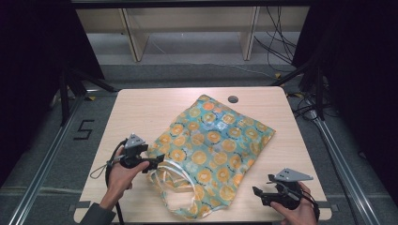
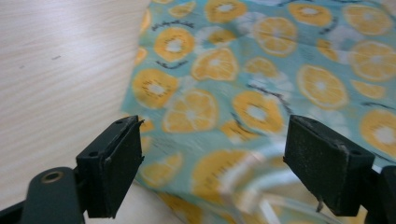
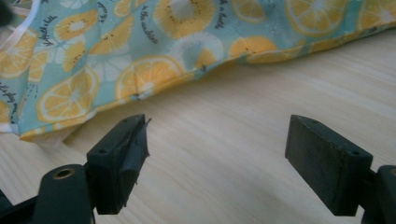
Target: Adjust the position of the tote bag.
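Thin printed cloth, blue-green with orange slices, makes the bag (image 1: 211, 147) that lies flat and slanted in the middle of the bench (image 1: 141, 110), its pale handles (image 1: 176, 176) toward the person. The left gripper (image 1: 155, 165) is at the bag's left edge by the handles with its jaws spread and holding nothing, so the step looks like an approach, and the next move probably needs the jaws to close on that edge or a handle. The right gripper (image 1: 259, 192), jaws also spread and empty, hovers over bare wood just beside the bag's right hem, with free bench around it.
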The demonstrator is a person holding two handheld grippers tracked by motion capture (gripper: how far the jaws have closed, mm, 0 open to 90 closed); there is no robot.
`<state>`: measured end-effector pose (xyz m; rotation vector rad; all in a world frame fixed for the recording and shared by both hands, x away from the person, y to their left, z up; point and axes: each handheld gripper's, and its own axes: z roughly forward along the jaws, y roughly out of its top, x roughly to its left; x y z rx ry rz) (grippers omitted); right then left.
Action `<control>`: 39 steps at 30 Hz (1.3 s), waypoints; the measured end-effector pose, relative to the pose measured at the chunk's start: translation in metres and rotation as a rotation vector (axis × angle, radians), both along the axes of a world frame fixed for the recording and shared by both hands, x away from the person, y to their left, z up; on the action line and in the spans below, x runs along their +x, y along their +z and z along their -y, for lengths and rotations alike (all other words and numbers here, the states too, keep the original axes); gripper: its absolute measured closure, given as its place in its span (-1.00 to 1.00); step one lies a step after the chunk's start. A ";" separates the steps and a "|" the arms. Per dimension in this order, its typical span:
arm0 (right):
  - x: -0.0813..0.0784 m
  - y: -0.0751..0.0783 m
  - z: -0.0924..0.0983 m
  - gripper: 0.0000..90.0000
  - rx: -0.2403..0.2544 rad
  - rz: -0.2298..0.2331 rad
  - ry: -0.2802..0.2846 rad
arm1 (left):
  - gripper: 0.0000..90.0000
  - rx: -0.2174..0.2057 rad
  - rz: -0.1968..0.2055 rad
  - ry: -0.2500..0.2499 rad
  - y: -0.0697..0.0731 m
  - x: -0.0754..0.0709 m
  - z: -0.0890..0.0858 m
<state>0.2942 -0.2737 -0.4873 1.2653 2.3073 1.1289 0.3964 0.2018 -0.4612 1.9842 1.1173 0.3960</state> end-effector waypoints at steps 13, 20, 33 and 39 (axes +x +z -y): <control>0.026 0.004 -0.027 -0.53 -0.023 0.014 0.010 | -0.50 0.062 -0.105 0.035 -0.020 0.079 0.005; 0.032 -0.001 -0.041 -0.57 0.024 -0.055 0.026 | -0.43 0.039 -0.130 0.033 -0.033 0.092 0.013; 0.051 -0.015 -0.071 -0.56 -0.047 -0.121 -0.013 | 0.12 0.062 -0.159 -0.049 -0.046 0.103 0.018; 0.066 -0.019 -0.073 0.10 -0.119 -0.054 0.004 | 0.77 0.095 -0.091 -0.083 -0.049 0.100 0.019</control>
